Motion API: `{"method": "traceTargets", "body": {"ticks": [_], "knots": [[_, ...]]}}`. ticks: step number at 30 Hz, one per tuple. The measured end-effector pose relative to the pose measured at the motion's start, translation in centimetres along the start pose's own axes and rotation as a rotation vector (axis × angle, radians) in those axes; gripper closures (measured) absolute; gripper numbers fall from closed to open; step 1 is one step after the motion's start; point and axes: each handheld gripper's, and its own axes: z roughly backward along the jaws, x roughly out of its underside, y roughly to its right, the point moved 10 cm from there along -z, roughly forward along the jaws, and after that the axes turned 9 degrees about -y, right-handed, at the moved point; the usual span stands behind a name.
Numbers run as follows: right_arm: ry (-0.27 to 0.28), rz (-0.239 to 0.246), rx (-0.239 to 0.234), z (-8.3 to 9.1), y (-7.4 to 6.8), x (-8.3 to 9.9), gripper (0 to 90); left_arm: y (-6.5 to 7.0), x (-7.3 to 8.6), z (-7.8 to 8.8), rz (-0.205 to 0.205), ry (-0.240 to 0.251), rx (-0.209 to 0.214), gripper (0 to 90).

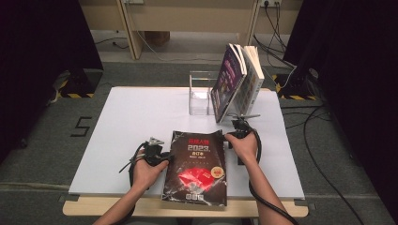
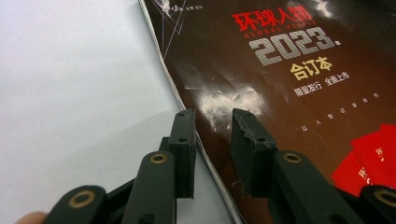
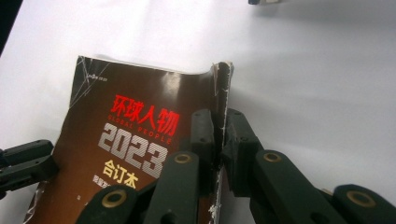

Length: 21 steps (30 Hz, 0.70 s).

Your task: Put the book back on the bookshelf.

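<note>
At the left, the left gripper [image 1: 162, 153] sits low at the left edge of the dark magazine [image 1: 197, 166], which lies flat on the white table [image 1: 136, 117] near the front edge, just ahead of the person; in the left gripper view its jaws stand apart and straddle that edge, one over the bare table and one over the glossy cover, pressing on nothing that can be seen. The risk on this side is that the released jaws give no hold — if the magazine is pulled from the other side it may slide or swing under them. At the right, the right gripper [image 3: 219, 135] is clamped on the magazine's right edge, which is lifted and curled upward between its pads; the edge there looks worn and frayed. A grip on so thin a strip of soft paper could tear the cover or slip off as the weight comes up, and the body may sag. Beyond, the clear stand [image 1: 202, 93] with leaning books [image 1: 237, 82] stands close — a wide swing could knock them
</note>
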Motion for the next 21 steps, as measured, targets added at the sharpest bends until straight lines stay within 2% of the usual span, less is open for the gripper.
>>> {"method": "traceTargets", "body": {"ticks": [2, 4, 6, 11, 12, 15, 17, 19, 21], "knots": [[-0.003, 0.018, 0.018, -0.1, -0.1, -0.1, 80.1, 0.0, 0.0, 0.0, 0.000, -0.001, 0.000, 69.9], [-0.012, 0.011, 0.018, -0.2, -0.2, -0.1, 75.9, 0.0, 0.0, 0.0, 0.000, -0.001, 0.001, 69.9], [-0.018, 0.023, 0.030, -0.4, -0.2, 0.0, 76.1, 0.0, 0.0, 0.0, -0.001, -0.001, 0.001, 69.9], [-0.026, 0.025, 0.020, -0.8, -0.2, 0.1, 82.6, 0.0, 0.0, 0.0, 0.001, 0.002, 0.000, 69.9], [-0.021, 0.024, 0.007, -0.7, -0.4, 0.1, 84.1, 0.0, 0.0, 0.0, -0.001, 0.002, 0.001, 69.9], [-0.005, 0.035, 0.008, -0.4, -0.9, 0.0, 86.1, -0.1, 0.0, 0.1, -0.008, 0.001, 0.001, 69.7], [0.012, 0.041, -0.002, 0.0, -1.3, -0.1, 86.8, -0.1, 0.1, 0.2, -0.007, 0.003, 0.020, 68.7], [0.028, 0.048, -0.015, 0.6, -1.7, -0.2, 87.0, -0.1, -0.1, 0.6, 0.001, 0.026, 0.031, 65.8], [0.046, 0.047, -0.023, 1.1, -2.2, -0.3, 87.0, -0.5, -0.3, 1.1, -0.014, 0.044, 0.008, 64.0]]}}
